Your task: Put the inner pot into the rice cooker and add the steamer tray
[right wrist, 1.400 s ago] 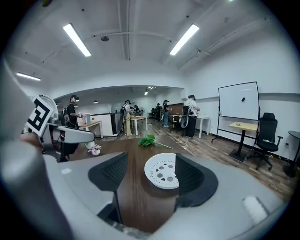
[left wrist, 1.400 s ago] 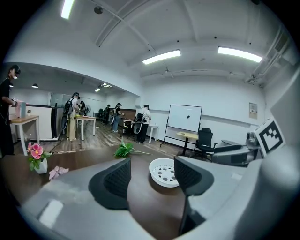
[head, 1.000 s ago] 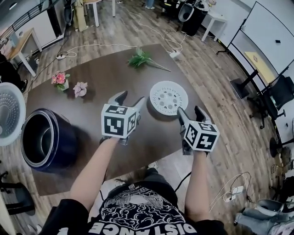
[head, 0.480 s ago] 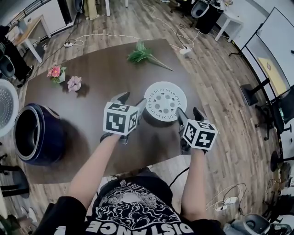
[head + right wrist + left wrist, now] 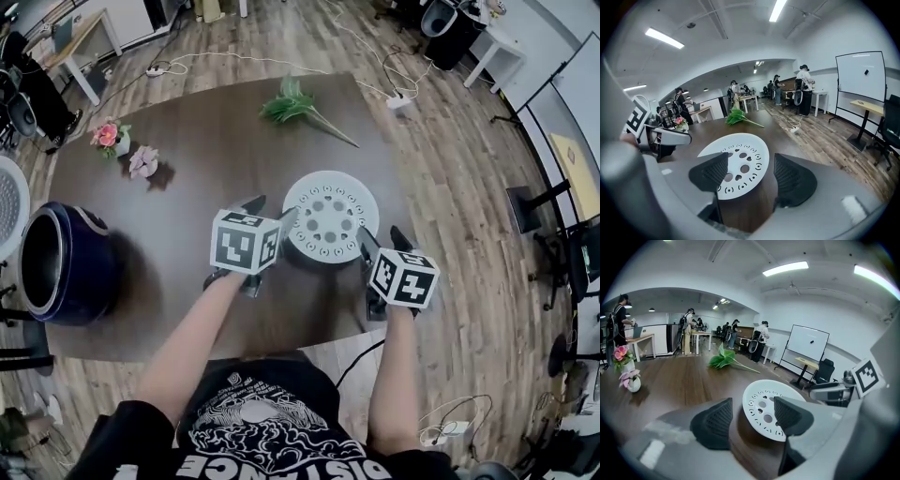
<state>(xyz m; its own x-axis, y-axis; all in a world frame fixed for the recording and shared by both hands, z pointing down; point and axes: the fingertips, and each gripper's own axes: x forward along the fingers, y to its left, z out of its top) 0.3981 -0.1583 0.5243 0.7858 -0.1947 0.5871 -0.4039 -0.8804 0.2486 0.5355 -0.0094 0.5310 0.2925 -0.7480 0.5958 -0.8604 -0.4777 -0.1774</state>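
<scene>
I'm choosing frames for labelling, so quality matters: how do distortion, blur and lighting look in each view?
Head view: wide-angle bend curves the edges of the table; light is even, the white tray sharp. Left gripper view: strong fisheye with a dark rim, bright ceiling strips, nearest foreground blurred. Right gripper view: same dark rim and bright strips; tray crisp, foreground soft.

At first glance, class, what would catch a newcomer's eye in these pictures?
The white tray in the middle of the table, with the left gripper and right gripper open on either side of it. Next, the dark blue cooker at the table's left end.
</scene>
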